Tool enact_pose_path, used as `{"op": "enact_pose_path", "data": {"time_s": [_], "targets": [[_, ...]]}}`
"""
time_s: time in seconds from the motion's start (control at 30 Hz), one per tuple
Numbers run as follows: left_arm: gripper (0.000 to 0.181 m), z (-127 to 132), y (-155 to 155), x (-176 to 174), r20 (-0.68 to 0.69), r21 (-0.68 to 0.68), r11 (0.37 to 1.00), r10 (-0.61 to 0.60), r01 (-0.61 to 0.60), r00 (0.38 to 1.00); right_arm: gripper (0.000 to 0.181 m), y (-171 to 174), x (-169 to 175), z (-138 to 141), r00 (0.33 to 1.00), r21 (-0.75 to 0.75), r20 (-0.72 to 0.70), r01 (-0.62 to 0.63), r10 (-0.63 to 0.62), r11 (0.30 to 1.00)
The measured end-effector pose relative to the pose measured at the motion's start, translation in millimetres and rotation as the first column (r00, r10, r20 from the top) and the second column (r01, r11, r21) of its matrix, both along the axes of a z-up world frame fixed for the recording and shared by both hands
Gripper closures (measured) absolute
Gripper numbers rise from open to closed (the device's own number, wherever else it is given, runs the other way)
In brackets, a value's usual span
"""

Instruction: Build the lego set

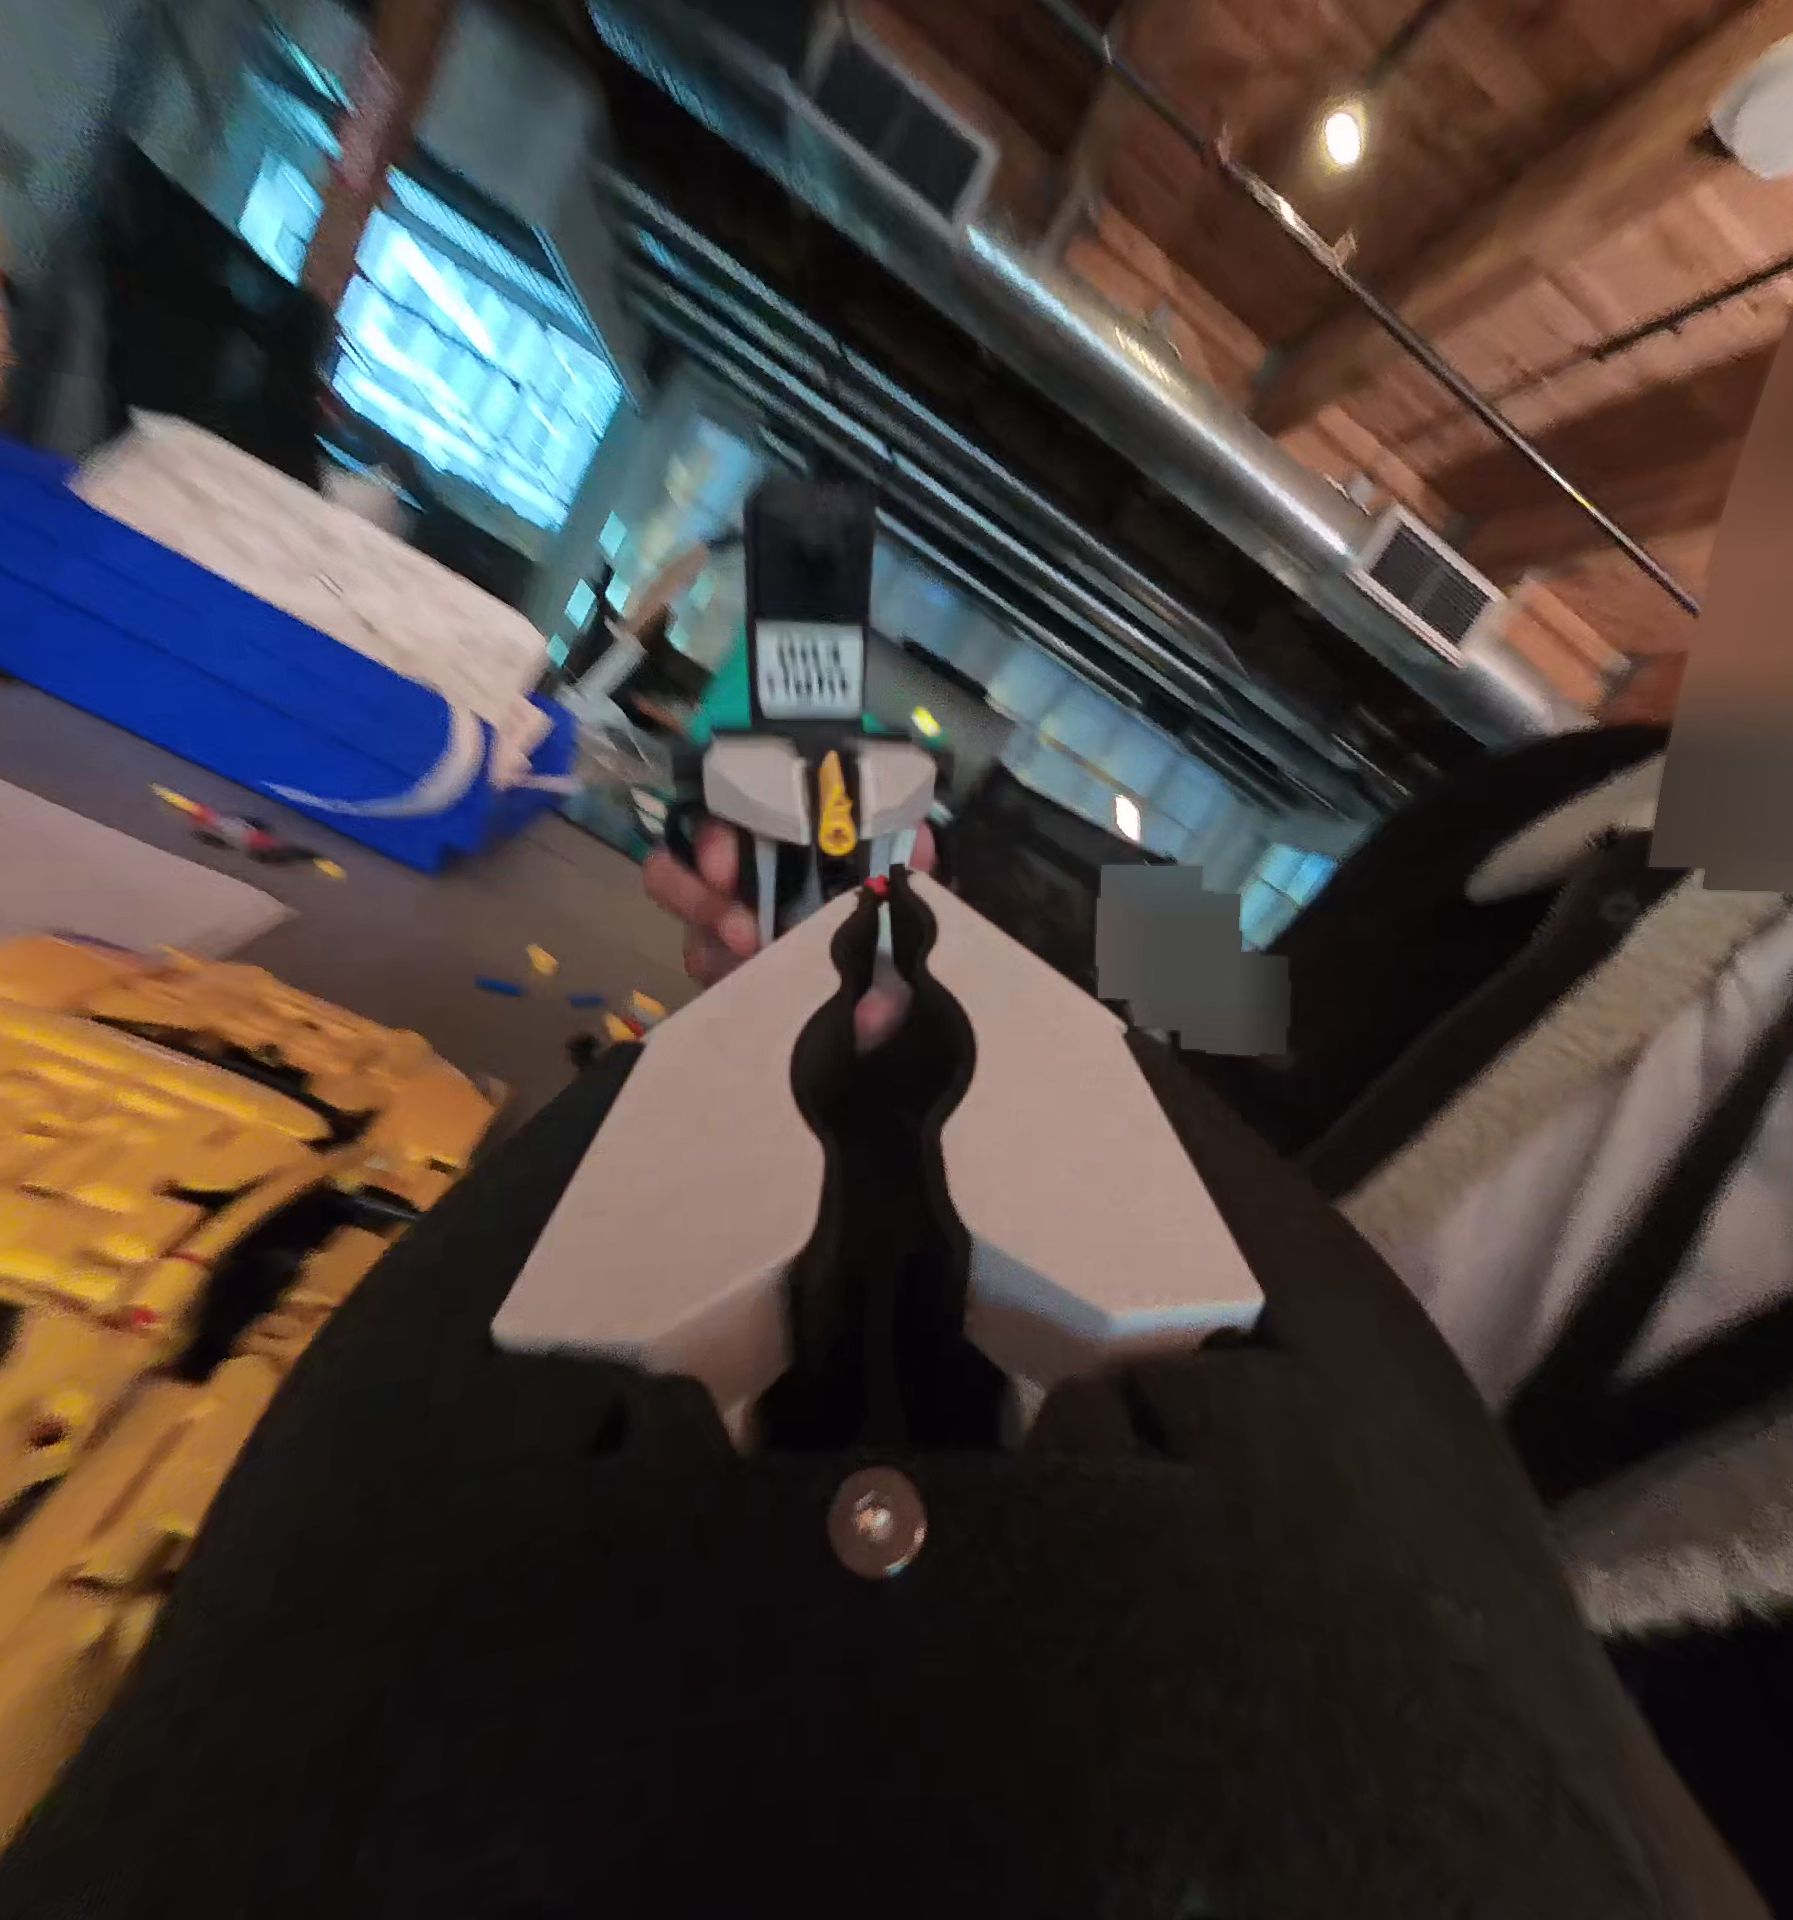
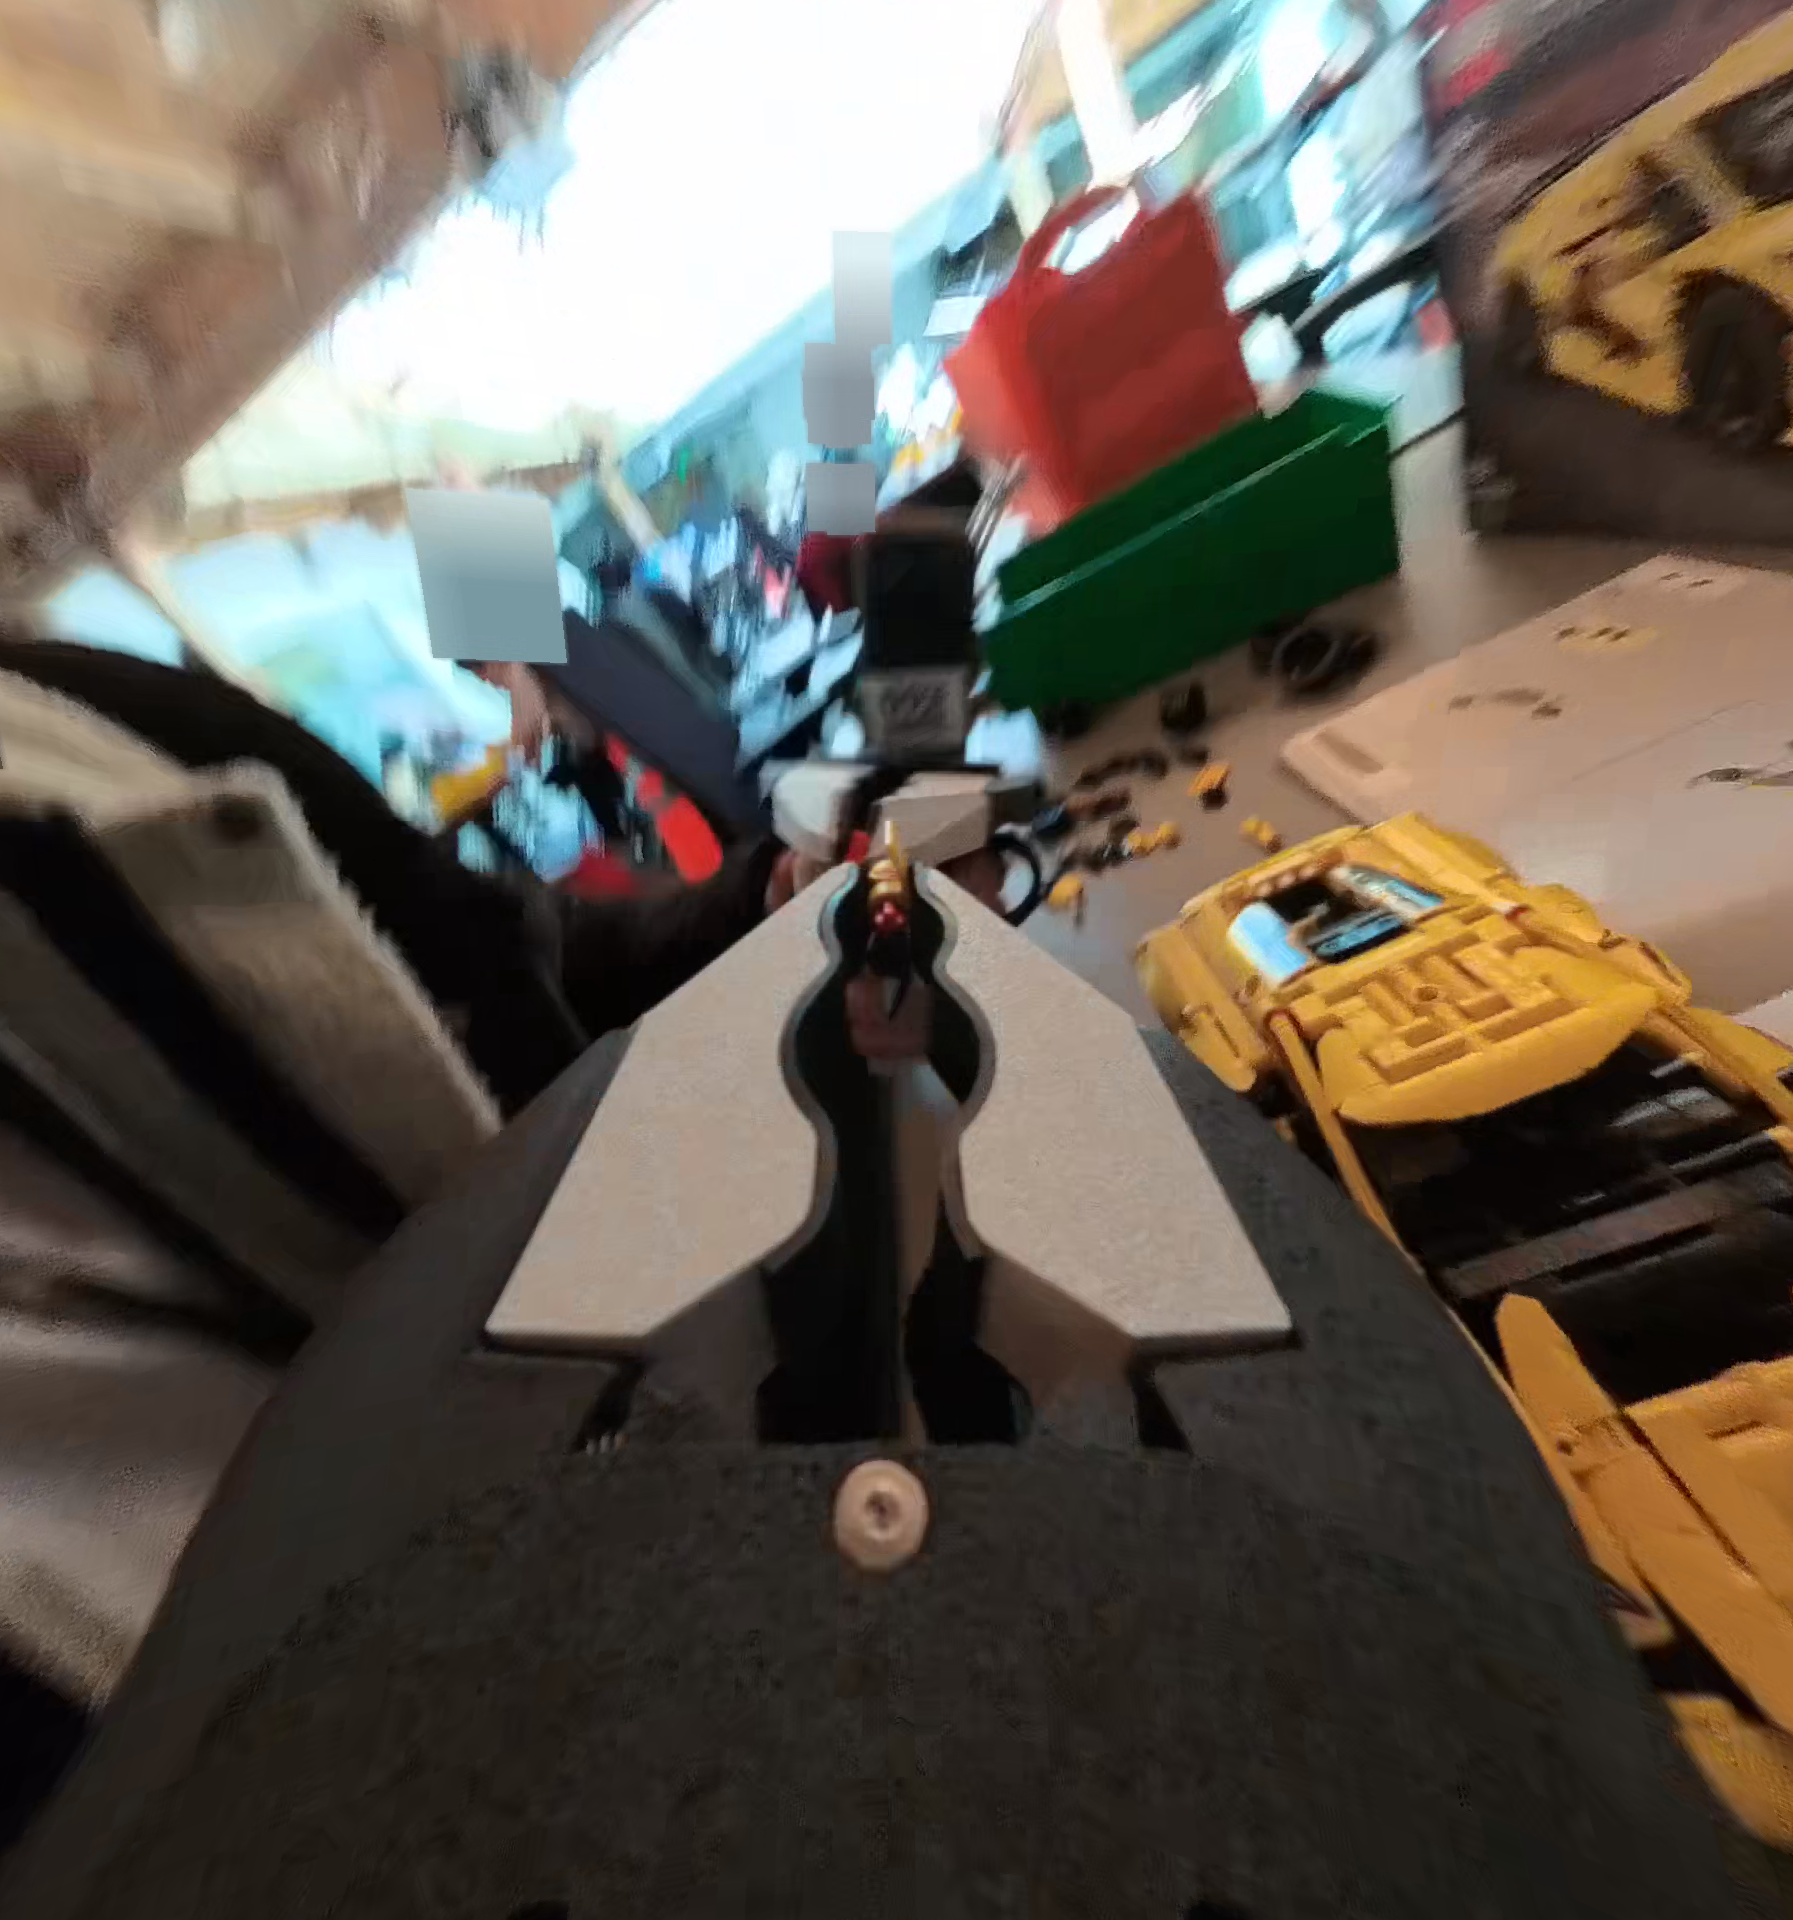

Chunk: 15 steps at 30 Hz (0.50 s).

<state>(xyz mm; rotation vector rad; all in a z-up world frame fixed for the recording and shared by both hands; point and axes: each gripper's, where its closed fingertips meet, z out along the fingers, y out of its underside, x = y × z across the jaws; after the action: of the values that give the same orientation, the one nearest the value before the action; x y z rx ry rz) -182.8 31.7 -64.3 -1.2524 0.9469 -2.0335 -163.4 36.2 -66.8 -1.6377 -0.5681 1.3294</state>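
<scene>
Fingers of the left gripper (image 1: pixel 884 896) are pressed nearly together at their tips, pinching a tiny red piece (image 1: pixel 876 886) with a thin pale stem hanging below it. Facing it tip to tip, the right gripper (image 1: pixel 832 831) is held up in the air by a hand (image 1: pixel 705 894), and its own fingers clamp a small yellow piece (image 1: pixel 832 808) that points toward the red one. From the right wrist view the same meeting shows from the other side: the right gripper (image 2: pixel 890 881) has its tips closed on the yellow piece (image 2: pixel 886 871), with the red piece (image 2: pixel 888 916) just beside it; the two pieces look to be touching, though the blur makes that hard to confirm. The left gripper (image 2: pixel 887 805) sits just beyond, white-faced with a black body.

Both grippers are raised well above the grey table (image 2: pixel 1432 582). On it lies the large yellow lego car (image 2: pixel 1494 1091), tilted in both views, with black inner framework showing. Loose yellow, blue and black bricks (image 2: pixel 1152 821) are scattered on the table beyond the car. A white instruction sheet (image 2: pixel 1598 707) lies near them, a green bin (image 2: pixel 1193 561) stands behind, and a red bag (image 2: pixel 1100 343) rises above that. A blue bin (image 1: pixel 196 644) sits on the far side in the left wrist view. The person's pale fleece sleeve (image 1: pixel 1650 1195) fills one edge.
</scene>
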Motion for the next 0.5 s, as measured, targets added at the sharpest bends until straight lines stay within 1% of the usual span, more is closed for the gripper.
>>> {"op": "enact_pose_path", "data": {"time_s": [0.03,0.07,0.1,0.17,0.2,0.23,0.3,0.33,0.5], "targets": [[0.180,0,7,-1,-0.001,0.013,0.999,0.051,-0.050,0.999,0.176,8,1,0,0.996,-0.032,-0.080,0.045,-0.048,0.998],[0.180,-1,12,-2,-0.007,0.030,0.996,0.089,-0.089,0.996,0.176,10,-1,2,0.985,-0.056,-0.166,0.047,-0.055,0.997],[0.180,1,15,-3,0.003,0.043,0.992,0.118,-0.118,0.993,0.176,10,-3,3,0.969,-0.081,-0.240,0.037,-0.055,0.996],[0.180,5,17,-5,0.022,0.077,0.984,0.162,-0.163,0.987,0.176,13,-8,5,0.939,-0.115,-0.336,0.037,-0.074,0.993],[0.180,5,17,-5,0.023,0.095,0.979,0.179,-0.180,0.984,0.176,10,-13,7,0.925,-0.121,-0.376,0.003,-0.049,0.993],[0.180,6,18,-5,0.027,0.105,0.975,0.193,-0.195,0.981,0.176,9,-19,6,0.920,-0.132,-0.391,-0.019,-0.034,0.991],[0.180,8,18,-6,0.039,0.106,0.973,0.203,-0.206,0.978,0.176,10,-24,4,0.921,-0.134,-0.387,-0.014,-0.039,0.991],[0.180,7,19,-6,0.033,0.107,0.971,0.212,-0.215,0.977,0.176,9,-24,5,0.912,-0.142,-0.409,-0.028,-0.032,0.990],[0.180,7,18,-6,0.033,0.128,0.965,0.226,-0.228,0.974,0.176,14,-20,4,0.903,-0.155,-0.425,0.001,-0.067,0.988]]}}
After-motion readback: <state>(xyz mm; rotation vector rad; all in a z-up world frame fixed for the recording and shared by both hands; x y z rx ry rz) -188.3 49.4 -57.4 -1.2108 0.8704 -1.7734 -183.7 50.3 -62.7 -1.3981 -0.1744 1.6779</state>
